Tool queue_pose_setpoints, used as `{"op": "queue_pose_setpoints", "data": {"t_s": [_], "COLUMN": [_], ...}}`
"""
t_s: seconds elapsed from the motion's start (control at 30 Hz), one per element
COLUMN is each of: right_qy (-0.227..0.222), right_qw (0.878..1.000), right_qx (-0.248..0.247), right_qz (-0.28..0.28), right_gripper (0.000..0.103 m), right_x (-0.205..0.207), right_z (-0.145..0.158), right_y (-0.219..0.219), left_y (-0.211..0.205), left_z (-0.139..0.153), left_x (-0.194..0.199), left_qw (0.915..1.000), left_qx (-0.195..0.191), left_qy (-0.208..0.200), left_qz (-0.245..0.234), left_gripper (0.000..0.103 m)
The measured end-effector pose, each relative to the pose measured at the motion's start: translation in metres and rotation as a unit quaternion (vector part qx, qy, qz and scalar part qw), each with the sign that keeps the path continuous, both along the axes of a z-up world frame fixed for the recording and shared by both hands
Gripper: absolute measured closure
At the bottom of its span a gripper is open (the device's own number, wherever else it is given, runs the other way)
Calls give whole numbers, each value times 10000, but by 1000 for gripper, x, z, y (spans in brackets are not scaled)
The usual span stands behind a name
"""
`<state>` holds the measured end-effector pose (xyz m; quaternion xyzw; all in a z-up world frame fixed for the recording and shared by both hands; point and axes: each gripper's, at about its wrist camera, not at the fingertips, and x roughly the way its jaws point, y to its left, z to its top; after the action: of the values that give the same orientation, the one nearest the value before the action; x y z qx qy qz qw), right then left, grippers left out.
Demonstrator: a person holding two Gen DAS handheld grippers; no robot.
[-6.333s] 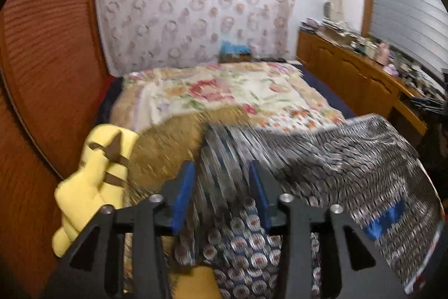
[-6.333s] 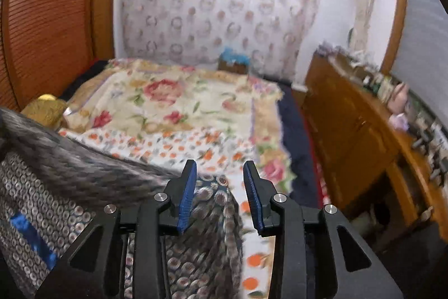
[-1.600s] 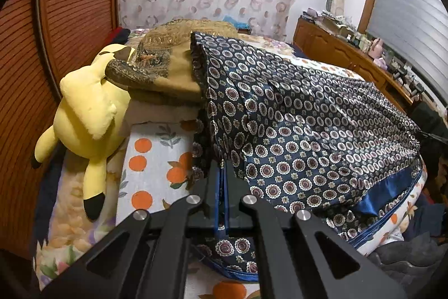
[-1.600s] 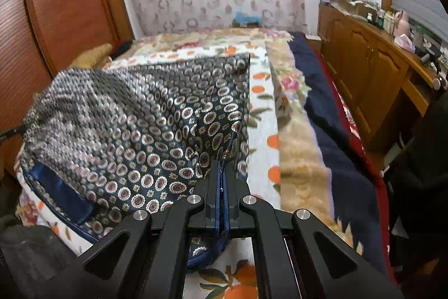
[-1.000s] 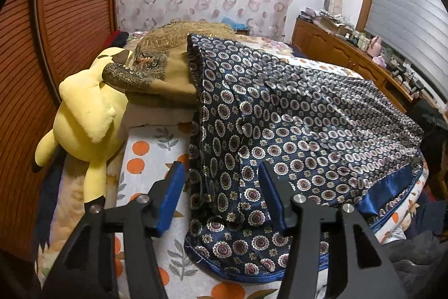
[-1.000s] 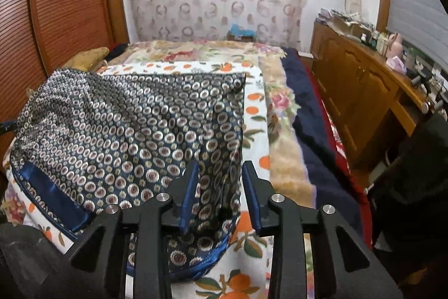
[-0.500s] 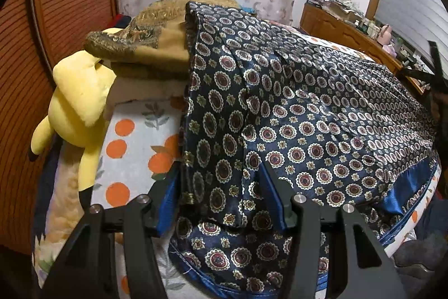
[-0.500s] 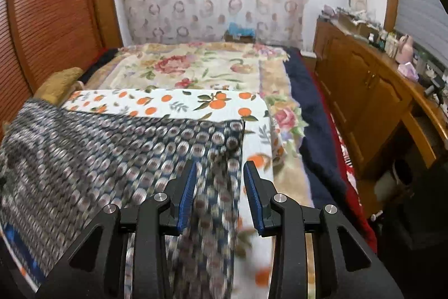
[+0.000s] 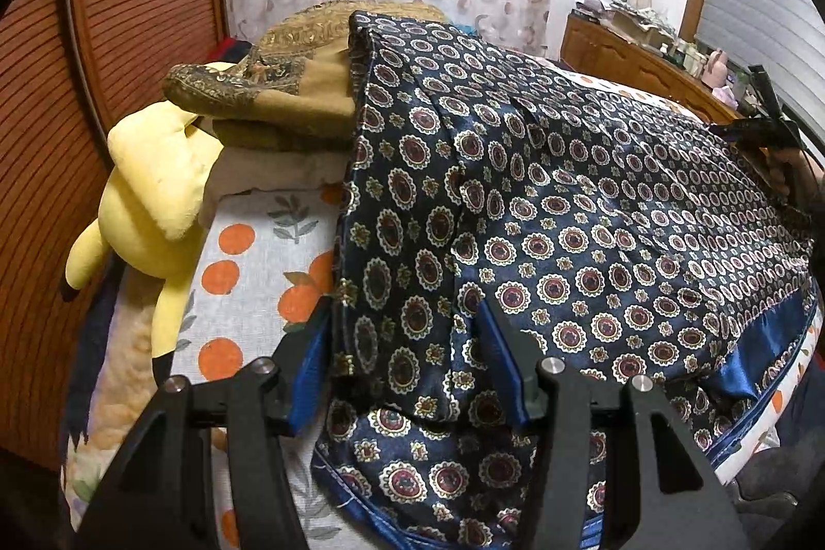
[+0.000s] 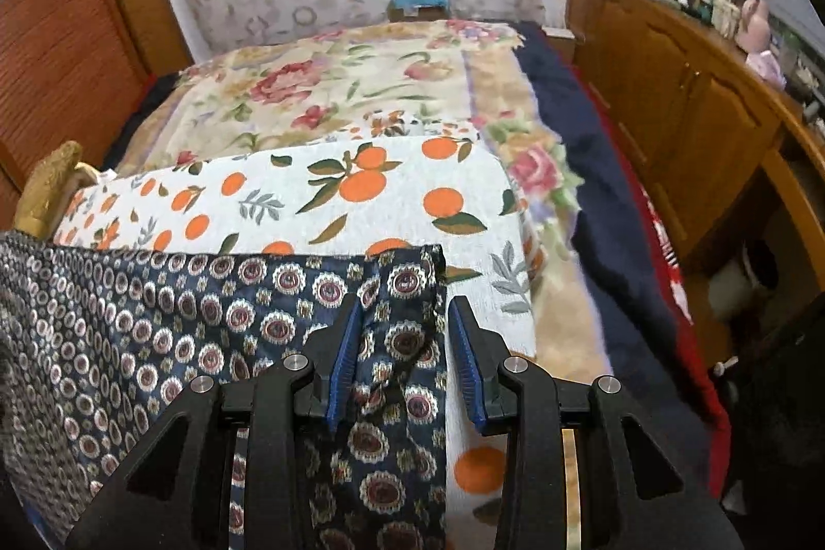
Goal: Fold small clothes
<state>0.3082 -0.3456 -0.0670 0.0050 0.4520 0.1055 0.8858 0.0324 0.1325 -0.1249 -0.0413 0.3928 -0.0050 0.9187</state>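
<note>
**Status: both corners released, next grip pending**

I have let go of the patterned garment (image 9: 567,199), now spread flat on the orange-print sheet (image 10: 330,194). Left gripper (image 9: 407,375) stands half open astride its near edge. Right gripper (image 10: 405,359), jaws just narrowing, straddles the far corner unclamped. Next fold can begin.

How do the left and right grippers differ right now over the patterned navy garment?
The left gripper stands wider open than the right gripper, whose fingers have just been closing. The left straddles a fold of the satiny navy medallion-print garment; the right straddles its far corner, over the white orange-print sheet. Neither visibly pinches the cloth.
</note>
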Motion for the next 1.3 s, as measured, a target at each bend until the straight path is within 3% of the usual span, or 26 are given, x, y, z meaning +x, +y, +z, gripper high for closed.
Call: {"op": "queue_pose_setpoints", "data": {"t_s": [0.07,0.1,0.3,0.4,0.53,0.73,1.03,1.13,1.3], "right_qy": [-9,-68,-436,-552,-777,-912,-725,-591,-421], "right_qw": [9999,9998,9975,9957,9933,9921,9873,9860,9877], "right_qx": [58,-5,-548,-739,-857,-718,-432,-543,-643], "right_qz": [119,182,-112,-122,-58,484,1347,1462,1365], "right_gripper": [92,95,95,89,73,60,52,47,46], "right_x": [0,-1,-6,-11,-24,-74,-171,-188,-206], "right_z": [1,3,20,30,48,58,19,1,-16], "right_y": [1,3,7,11,17,44,87,94,99], "left_y": [0,0,0,1,2,1,1,2,20], "left_z": [0,0,-1,-1,-1,-2,-2,-2,6], "left_x": [-1,-1,-3,-3,-3,-5,-5,-4,-11], "left_qw": [10000,10000,10000,10000,9999,9999,9999,9999,9986], "left_qx": [20,31,20,10,7,2,-17,-71,-473], "left_qy": [-5,-10,-52,-79,-109,-162,-151,-111,-147], "left_qz": [10,15,29,24,22,27,25,26,170], "left_gripper": [49,49,49,49,49,48,48,48,48]}}
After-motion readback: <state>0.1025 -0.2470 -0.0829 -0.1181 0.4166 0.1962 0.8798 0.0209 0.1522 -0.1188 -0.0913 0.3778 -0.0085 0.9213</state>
